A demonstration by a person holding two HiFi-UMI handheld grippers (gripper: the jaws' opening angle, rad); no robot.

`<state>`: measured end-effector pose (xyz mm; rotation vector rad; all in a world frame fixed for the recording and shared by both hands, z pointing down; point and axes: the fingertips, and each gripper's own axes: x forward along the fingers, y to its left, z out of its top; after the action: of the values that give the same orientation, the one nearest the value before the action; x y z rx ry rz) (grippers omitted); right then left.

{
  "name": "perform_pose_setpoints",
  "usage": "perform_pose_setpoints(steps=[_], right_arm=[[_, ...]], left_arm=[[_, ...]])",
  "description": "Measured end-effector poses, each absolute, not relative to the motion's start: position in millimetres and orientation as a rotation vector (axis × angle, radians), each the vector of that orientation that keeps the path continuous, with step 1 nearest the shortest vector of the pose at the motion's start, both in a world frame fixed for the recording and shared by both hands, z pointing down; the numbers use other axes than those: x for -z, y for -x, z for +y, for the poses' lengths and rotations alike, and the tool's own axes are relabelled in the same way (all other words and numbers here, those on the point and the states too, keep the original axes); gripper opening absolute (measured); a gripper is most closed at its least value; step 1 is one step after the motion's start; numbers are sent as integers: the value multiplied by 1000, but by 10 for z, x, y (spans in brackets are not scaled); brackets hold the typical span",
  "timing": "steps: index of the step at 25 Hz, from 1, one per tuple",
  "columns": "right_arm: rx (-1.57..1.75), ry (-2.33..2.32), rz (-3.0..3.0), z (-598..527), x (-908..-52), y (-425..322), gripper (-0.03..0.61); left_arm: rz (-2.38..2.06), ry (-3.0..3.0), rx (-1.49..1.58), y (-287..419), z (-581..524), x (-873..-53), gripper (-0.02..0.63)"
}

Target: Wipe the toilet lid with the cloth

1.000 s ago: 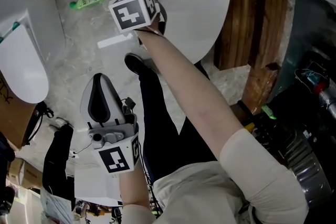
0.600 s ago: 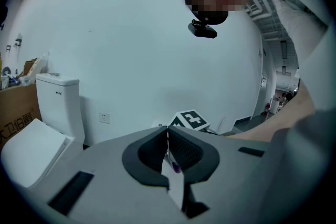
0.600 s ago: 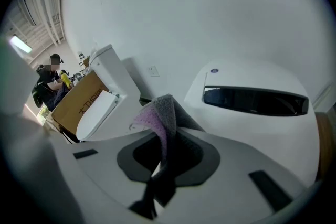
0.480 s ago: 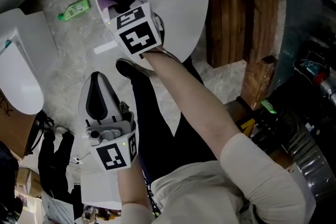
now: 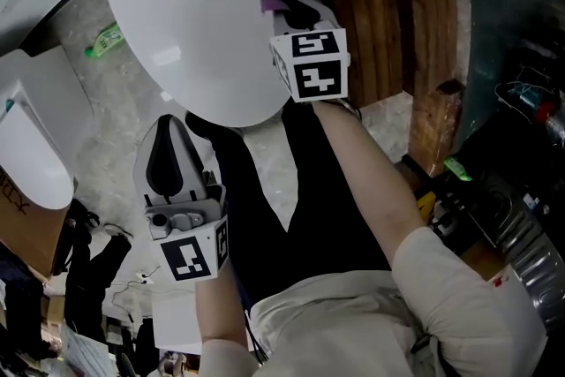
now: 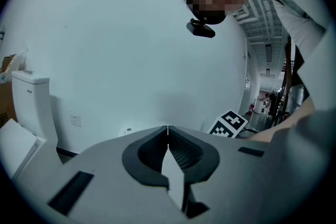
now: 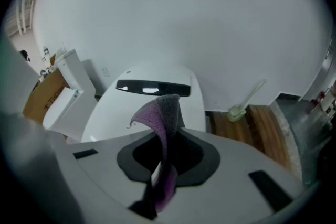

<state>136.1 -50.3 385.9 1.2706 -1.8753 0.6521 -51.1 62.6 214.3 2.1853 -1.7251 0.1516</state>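
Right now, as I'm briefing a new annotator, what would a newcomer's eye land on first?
The purple cloth pinched in the right gripper, at the right edge of the white toilet lid. Then the left gripper, shut and empty, low in the head view.

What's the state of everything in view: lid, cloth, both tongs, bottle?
toilet lid: closed, down.
right tongs: shut on purple cloth.
purple cloth: pinched, free end sticking up.
left tongs: shut, empty.
green bottle: lying on the floor.
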Motion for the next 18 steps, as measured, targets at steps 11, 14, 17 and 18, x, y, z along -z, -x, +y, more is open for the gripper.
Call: perform_pose_setpoints(steps=[11, 14, 17, 18], right_arm=[[-576, -1278, -1644, -610, -4470, -2183, 55], [-531, -1170, -1652, -534, -4704, -2038, 55], [-452, -1114, -1631, -513, -4777, -1964, 55], [-469, -1118, -1628, -513, -4779, -1966, 55]], left_arm=[[-1709, -2189, -209, 215, 601, -2173, 16], [-1720, -2174, -211, 228, 605, -2198, 15], [-1726, -2160, -205, 241, 623, -2225, 15], [-1728, -2155, -201, 247, 630, -2234, 17]])
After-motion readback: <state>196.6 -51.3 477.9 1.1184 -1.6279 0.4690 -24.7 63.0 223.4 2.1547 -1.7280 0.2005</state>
